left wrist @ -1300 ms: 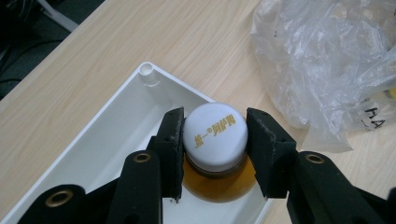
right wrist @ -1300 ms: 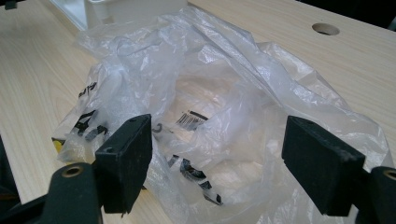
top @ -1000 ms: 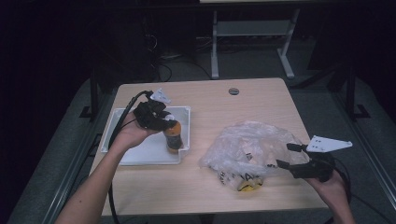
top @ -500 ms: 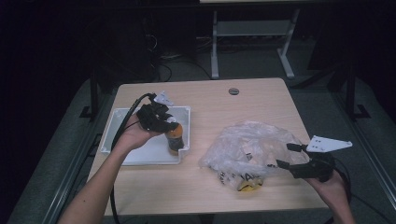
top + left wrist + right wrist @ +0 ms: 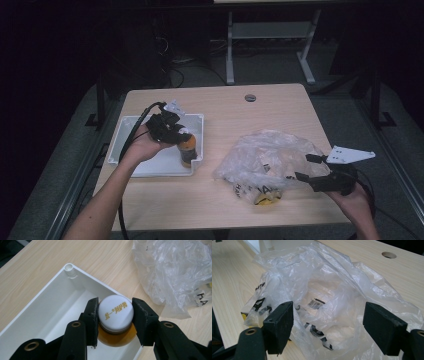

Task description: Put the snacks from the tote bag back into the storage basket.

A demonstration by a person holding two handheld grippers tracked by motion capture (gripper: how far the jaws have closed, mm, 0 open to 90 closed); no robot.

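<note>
Our left gripper (image 5: 114, 323) has its fingers clamped on the bottle (image 5: 115, 315), standing in the white tray's (image 5: 50, 315) right end near the surface's left edge. Our right gripper (image 5: 328, 326) holds its fingers open at the plastic bag (image 5: 324, 290).

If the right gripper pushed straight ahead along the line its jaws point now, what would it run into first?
Most likely the crumpled clear plastic bag: the right gripper has its jaws wide open with the bag's folds directly ahead between them. Whether the pads already brush the plastic is hard to tell.
</note>
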